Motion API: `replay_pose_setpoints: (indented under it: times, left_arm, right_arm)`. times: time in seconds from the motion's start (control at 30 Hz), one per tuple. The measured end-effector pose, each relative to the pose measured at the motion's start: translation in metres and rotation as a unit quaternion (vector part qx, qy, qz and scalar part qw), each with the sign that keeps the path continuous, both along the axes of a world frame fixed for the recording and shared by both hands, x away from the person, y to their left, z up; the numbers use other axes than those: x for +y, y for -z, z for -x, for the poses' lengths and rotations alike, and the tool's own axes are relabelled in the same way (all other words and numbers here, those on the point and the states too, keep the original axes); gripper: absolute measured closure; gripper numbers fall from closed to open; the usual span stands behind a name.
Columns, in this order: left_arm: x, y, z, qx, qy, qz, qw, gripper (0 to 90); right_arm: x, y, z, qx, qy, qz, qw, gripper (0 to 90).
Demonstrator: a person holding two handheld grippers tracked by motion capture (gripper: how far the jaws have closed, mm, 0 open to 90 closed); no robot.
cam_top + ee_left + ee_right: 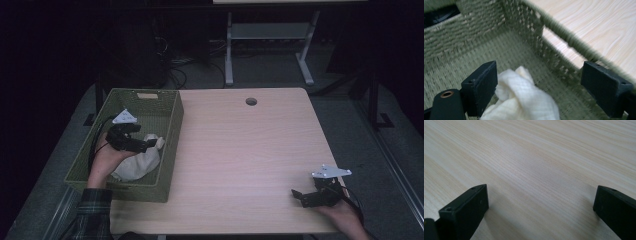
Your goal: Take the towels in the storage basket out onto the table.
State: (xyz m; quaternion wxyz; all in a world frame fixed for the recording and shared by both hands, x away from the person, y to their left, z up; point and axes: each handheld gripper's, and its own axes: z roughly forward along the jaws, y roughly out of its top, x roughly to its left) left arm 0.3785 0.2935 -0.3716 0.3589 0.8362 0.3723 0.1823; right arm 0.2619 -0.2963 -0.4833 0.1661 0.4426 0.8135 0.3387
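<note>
Hovering left gripper [150, 144]: jaws wide, inside basket [170, 145], cloth [140, 162] touching one jaw.
Right gripper [296, 195]: spread apart, empty, low over bare table [240, 150].

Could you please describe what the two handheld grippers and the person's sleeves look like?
Both the left gripper and the right gripper are black, each with two blocky rectangular jaws, a pale grey three-cornered plate on top and a black trailing cable. The left sleeve is a dark plaid.

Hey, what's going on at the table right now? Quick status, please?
Left gripper open inside green woven basket, over white cloth. Right gripper open, idle above bare wooden table. Nothing in the way.
</note>
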Motion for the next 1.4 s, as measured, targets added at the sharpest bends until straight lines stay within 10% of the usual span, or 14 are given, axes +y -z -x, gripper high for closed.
replay_pose_setpoints:
  times: [0.4, 0.83, 1.17, 1.4]
  left_arm:
    - [0.003, 0.029, -0.013, 0.042, -0.018, -0.038, 0.9982, 13.4]
    - [0.003, 0.049, -0.020, 0.116, -0.041, -0.067, 0.9901, 14.5]
    - [0.004, 0.049, -0.019, 0.146, -0.062, -0.091, 0.9831, 60.8]
    - [0.008, 0.039, -0.017, 0.133, -0.068, -0.068, 0.9864, 78.8]
  right_arm:
    - [0.000, 0.000, 0.000, 0.000, 0.000, 0.000, 1.0000, 0.0]
    - [0.000, 0.000, 0.000, 0.001, 0.000, 0.000, 1.0000, 0.0]
    - [0.000, 0.000, 0.000, 0.000, 0.000, 0.000, 1.0000, 0.0]
    - [0.000, 0.000, 0.000, 0.000, 0.000, 0.000, 1.0000, 0.0]
